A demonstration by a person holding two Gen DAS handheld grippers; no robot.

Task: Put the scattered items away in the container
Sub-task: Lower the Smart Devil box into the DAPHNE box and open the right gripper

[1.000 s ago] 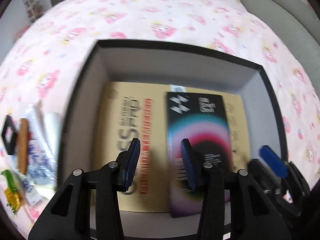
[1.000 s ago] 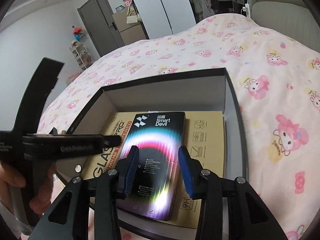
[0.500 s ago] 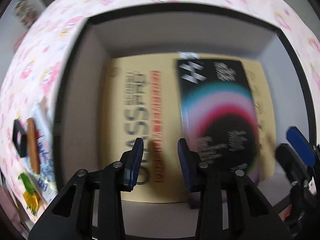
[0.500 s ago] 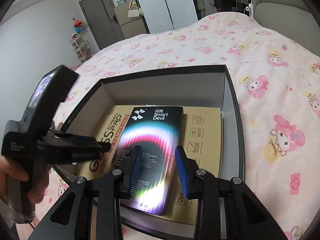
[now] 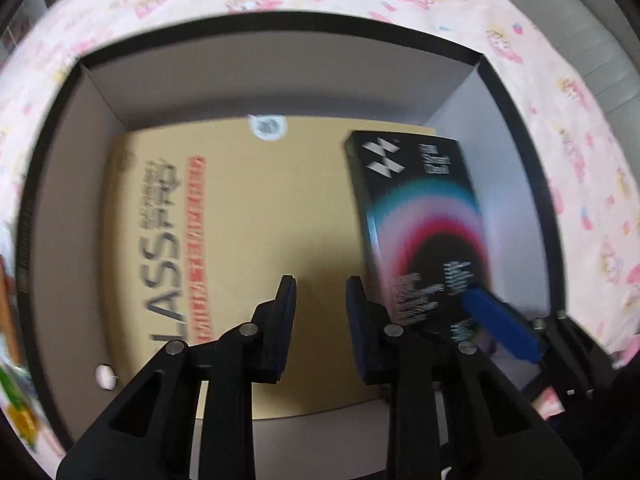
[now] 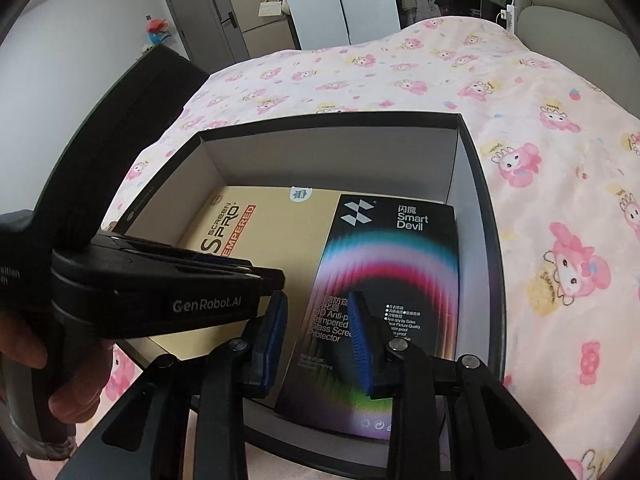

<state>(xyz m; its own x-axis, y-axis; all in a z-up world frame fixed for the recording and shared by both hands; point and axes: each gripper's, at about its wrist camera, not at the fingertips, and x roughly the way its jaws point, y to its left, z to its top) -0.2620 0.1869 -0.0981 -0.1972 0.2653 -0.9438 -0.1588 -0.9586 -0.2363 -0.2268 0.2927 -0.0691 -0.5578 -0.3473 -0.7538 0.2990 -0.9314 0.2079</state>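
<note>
1. A black-rimmed cardboard box [image 6: 474, 200] sits on the bed [image 6: 560, 160], on a pink cartoon-print cover.
2. Flat on the box floor lies a tan screen-protector package [image 6: 260, 220] with red lettering; it takes up the 9 o'clock side and the middle of the box.
3. A black Smart Devil package [image 6: 396, 280] with a rainbow arc lies on top of the tan one, over toward the 3 o'clock wall of the box.
4. The left tool [image 5: 320, 320] hangs over the inside of the box above the tan package [image 5: 248, 220]. Its fingers stand a small gap apart with nothing between them.
5. The right tool [image 6: 320, 344] hovers over the near end of the black package at the 6 o'clock edge of the box. Its blue pads [image 6: 362, 344] are parted and grip nothing.
6. From the right wrist view, the left tool's black body [image 6: 168, 292] comes in from 9 o'clock, held in a hand [image 6: 76, 384].
7. In the left view, a small white bit [image 5: 105, 376] lies on the box floor at about 8 o'clock, beside the tan package.
8. Some blurred items [image 5: 12, 392] lie outside the box at 8 o'clock on the bed; I cannot make out what they are.
</note>
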